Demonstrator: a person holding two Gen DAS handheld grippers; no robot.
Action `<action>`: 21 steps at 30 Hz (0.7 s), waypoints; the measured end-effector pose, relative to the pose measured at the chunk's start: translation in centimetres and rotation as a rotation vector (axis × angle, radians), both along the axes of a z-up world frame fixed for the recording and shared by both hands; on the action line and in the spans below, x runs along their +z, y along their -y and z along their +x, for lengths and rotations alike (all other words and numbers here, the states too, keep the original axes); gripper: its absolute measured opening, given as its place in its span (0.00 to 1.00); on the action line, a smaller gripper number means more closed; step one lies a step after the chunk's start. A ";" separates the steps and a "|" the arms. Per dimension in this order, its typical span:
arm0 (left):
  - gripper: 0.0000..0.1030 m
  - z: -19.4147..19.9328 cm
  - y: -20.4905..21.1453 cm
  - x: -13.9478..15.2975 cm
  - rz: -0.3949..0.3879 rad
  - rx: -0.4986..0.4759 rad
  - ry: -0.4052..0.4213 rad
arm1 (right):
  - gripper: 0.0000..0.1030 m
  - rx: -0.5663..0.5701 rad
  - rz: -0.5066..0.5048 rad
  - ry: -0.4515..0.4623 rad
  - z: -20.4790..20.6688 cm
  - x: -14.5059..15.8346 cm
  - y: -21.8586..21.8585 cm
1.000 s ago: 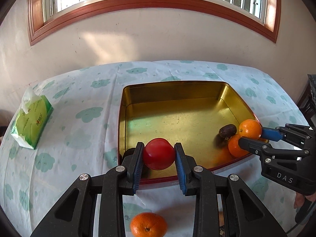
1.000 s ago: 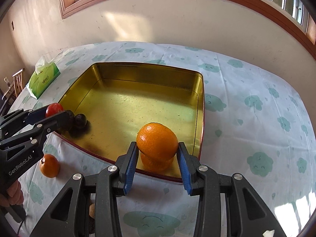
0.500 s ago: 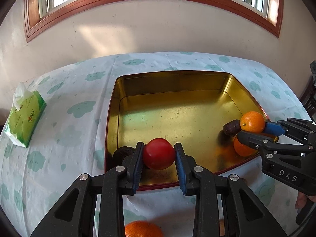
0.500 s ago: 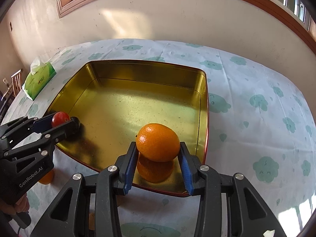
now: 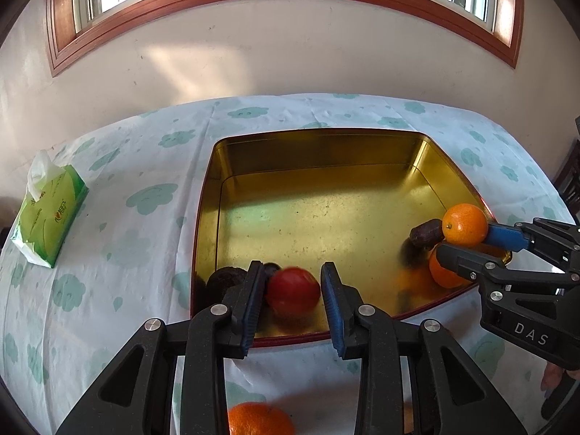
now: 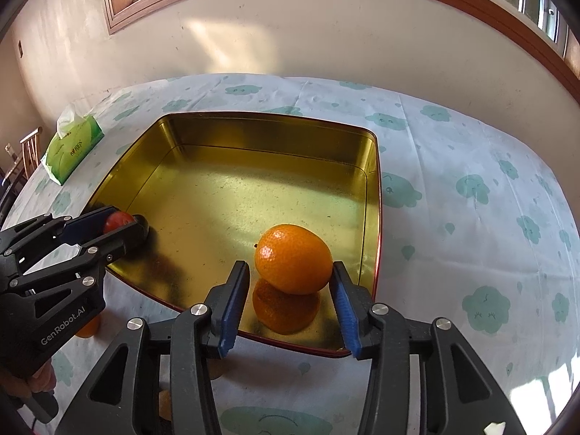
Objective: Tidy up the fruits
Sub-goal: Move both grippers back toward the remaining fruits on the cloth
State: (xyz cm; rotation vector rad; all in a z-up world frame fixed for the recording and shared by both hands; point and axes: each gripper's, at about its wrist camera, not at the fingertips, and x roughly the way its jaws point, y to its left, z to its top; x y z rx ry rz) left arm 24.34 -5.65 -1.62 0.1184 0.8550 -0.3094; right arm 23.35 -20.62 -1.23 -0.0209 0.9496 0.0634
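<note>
tin (image 5: 232,166) first: a gold square box with a red rim, lying just ahead of and under both sets of tongs, each reaching over its near rim from its own side. inside it, by the right tongs, an orange (image 6: 293,259) sits on the floor of the tin between the blue pads, its long axis running across the gap from pad to pad, its reflection just beneath it. the right tongs (image 6: 291,286) have just been opening; there is a clear gap at the left pad, while the right pad is at or just off the peel, so i read the orange as let go and resting. a dark brown fruit (image 5: 427,232) lies just beyond that orange in the left view.

by the left tongs (image 5: 290,290), a red tomato (image 5: 293,291), round and a little blurred, sits between the pads at the near left corner of the tin. these jaws have also just been opening, and space shows on both sides of the tomato, so it looks released. a dark fruit (image 5: 224,281) lies just to its left, partly behind the left finger.

a second orange (image 5: 259,418) waits on the cloth directly under the left tongs, nearer that hand than the right; it looks the likely next pick, calling for a pull back and down.
</note>
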 end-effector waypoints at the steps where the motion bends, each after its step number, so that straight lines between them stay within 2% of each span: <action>1: 0.35 -0.2 0.0 0.1 0.001 -0.003 0.005 | 0.43 0.000 -0.003 0.003 -0.1 0.1 0.0; 3: 0.39 -0.6 0.1 0.3 0.013 -0.005 0.017 | 0.45 0.002 -0.003 0.008 -0.4 0.4 -0.1; 11: 0.39 -3.6 -0.3 1.8 0.006 0.003 0.056 | 0.45 0.005 -0.009 0.040 -2.9 2.2 -0.5; 16: 0.39 -7.0 -1.7 2.4 -0.015 0.018 0.056 | 0.45 0.012 -0.004 0.058 -5.9 3.1 -1.1; 21: 0.40 -11.3 -3.4 2.1 -0.018 0.035 0.062 | 0.45 0.020 -0.002 0.044 -9.6 2.4 -1.9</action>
